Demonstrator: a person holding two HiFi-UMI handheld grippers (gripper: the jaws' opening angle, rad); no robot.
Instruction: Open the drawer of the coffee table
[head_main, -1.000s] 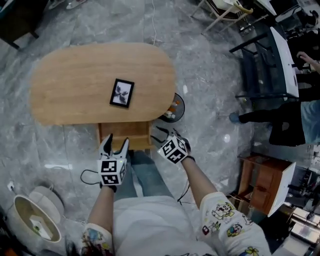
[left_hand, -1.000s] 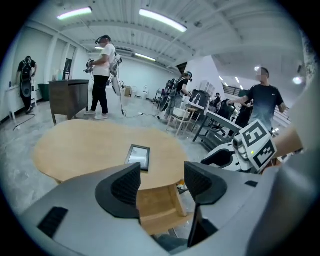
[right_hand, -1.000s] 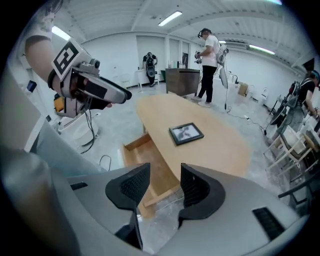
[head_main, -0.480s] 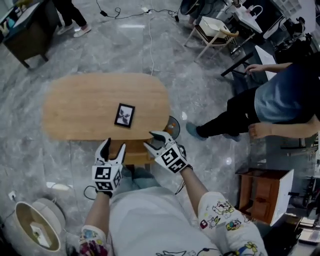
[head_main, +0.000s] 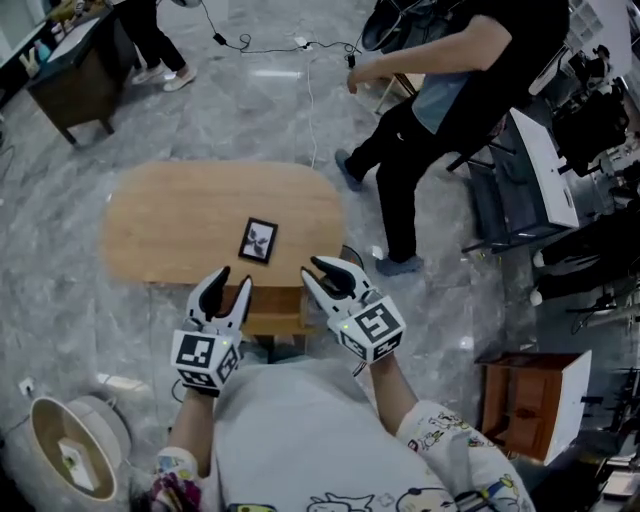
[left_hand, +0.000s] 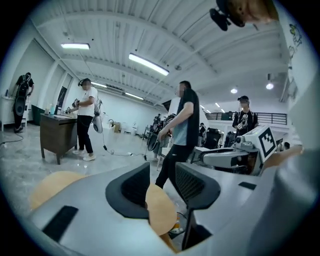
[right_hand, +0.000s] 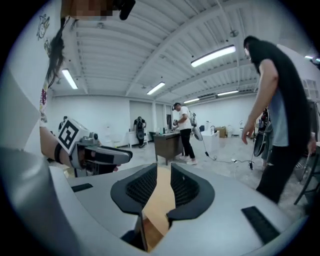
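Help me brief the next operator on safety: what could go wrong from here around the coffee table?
1. The drawer stands pulled out under the coffee table's near edge, right in front of the wearer: a step forward could knock it.
2. A passer-by strides close past the table's right end: a collision seems possible.
3. A cable trails beyond the table: a trip hazard.

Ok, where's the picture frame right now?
In the head view the picture frame lies on the coffee table, right of centre, near the person's edge, just beyond the pulled-out drawer.
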